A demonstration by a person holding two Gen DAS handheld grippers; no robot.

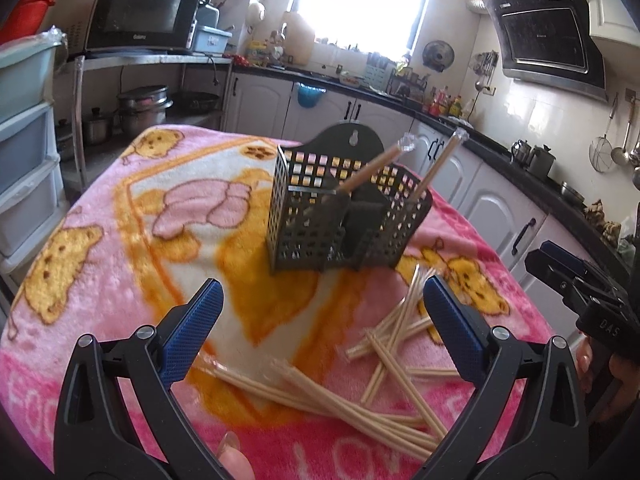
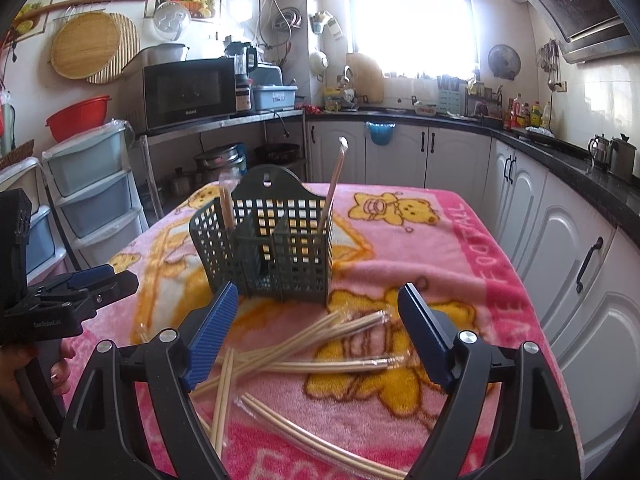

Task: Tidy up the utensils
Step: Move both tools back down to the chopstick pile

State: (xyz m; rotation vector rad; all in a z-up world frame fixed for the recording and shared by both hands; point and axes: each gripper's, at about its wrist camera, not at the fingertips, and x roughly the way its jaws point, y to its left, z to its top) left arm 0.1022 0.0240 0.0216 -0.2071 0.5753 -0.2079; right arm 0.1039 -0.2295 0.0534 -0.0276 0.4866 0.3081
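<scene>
Chopsticks (image 2: pixel 352 366) w/ wrappers loose on table (image 2: pixel 440 232), 2 in caddy (image 2: pixel 276 248); both grippers' fingers spread, empty; next: pinch one, drop in.

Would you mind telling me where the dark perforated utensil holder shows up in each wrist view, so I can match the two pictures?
Left wrist view: the utensil holder stands right of centre on the pink blanket, beyond the loose chopsticks.
Right wrist view: the utensil holder stands left of centre, beyond the chopsticks.
Shared landmark: the black microwave, upper left in both.
</scene>
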